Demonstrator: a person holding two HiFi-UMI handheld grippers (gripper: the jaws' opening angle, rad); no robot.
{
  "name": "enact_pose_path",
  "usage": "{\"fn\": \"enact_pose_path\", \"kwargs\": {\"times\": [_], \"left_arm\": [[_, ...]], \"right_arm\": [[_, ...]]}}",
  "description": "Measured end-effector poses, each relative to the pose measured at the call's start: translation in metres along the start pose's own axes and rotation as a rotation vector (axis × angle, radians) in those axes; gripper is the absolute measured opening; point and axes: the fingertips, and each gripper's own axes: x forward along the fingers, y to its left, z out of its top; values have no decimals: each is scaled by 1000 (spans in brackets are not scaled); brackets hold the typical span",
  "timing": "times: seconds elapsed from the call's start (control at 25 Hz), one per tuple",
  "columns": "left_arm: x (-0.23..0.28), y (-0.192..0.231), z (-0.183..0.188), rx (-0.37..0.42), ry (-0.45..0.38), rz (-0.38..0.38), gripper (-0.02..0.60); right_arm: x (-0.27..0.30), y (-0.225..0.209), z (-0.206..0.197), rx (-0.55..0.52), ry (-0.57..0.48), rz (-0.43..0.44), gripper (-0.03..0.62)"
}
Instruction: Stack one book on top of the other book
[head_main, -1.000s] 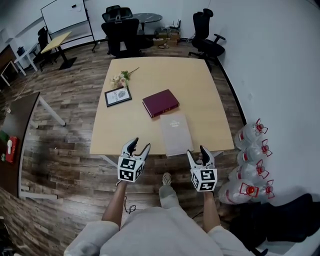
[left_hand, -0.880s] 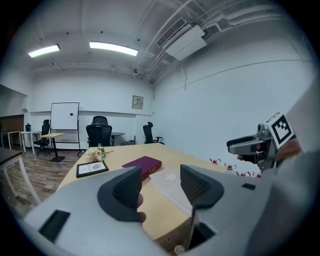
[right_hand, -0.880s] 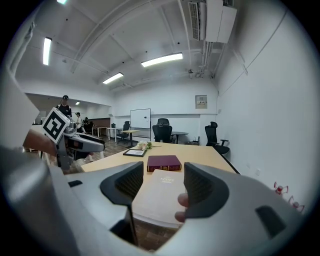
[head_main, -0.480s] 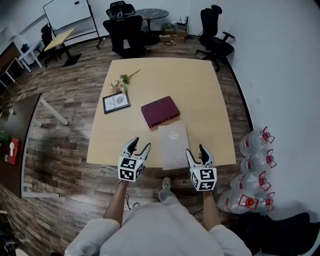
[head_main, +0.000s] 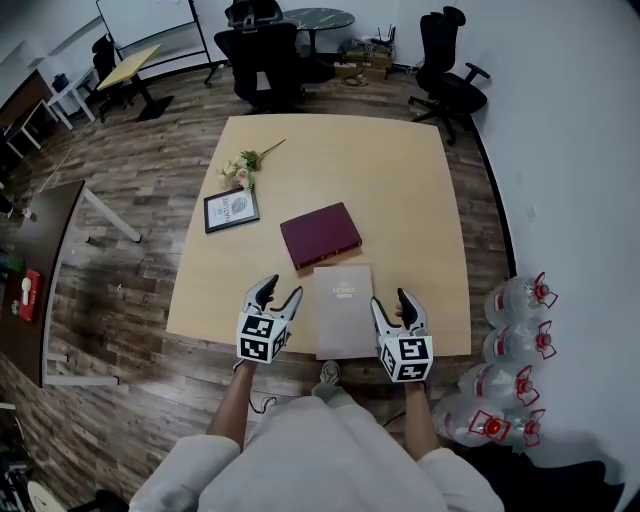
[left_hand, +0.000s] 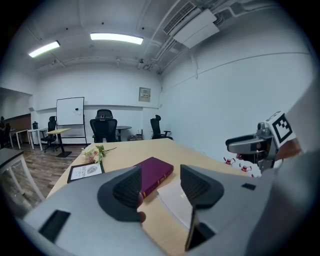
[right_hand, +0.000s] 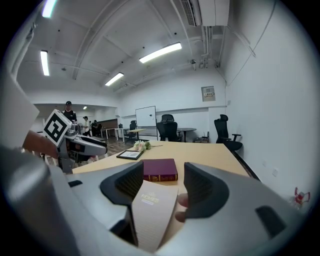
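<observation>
Left gripper (head_main: 277, 295): held at the near edge of the bench, to the left of the pale book. Its jaws stand partly apart with nothing between them (a ready posture, it seems, ahead of any grasp).
Right gripper (head_main: 392, 303): just beside the pale book's right edge. Its jaws are likewise partly apart and empty, and the book's cover lies ahead of the gap, not pinched.
Pale book (head_main: 343, 308): lies flat between the two grippers, cover up, with its long side running away from the person. Its near end seems to pass just over the bench's edge, which would let a jaw slip under. It is thin and grey-beige, with a matt cover bearing small print.
Maroon book (head_main: 320, 235): lies flat just beyond the pale one, turned askew; whether the two touch cannot be told. It is thicker, with a hard cover and gilt marks on the spine. It looks a firm base, and nothing is stacked on it yet.
Framed picture (head_main: 231, 210): lies flat in a dark frame, left of the maroon book and apart from it.
Flowers (head_main: 240, 170): a small pale sprig beyond the frame.
Bench (head_main: 400, 190): square, with a smooth light-wood top.
</observation>
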Motion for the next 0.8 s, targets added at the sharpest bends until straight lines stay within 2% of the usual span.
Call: {"fn": "enact_pose_path", "kwargs": {"times": [0.36, 0.8], "left_arm": [[23, -1, -8, -20, 35, -5, 250], [35, -3, -21, -43, 69, -113, 250]], "right_arm": [[18, -11, -6, 7, 35, 23, 242], [31, 1, -16, 34, 65, -6, 255]]}}
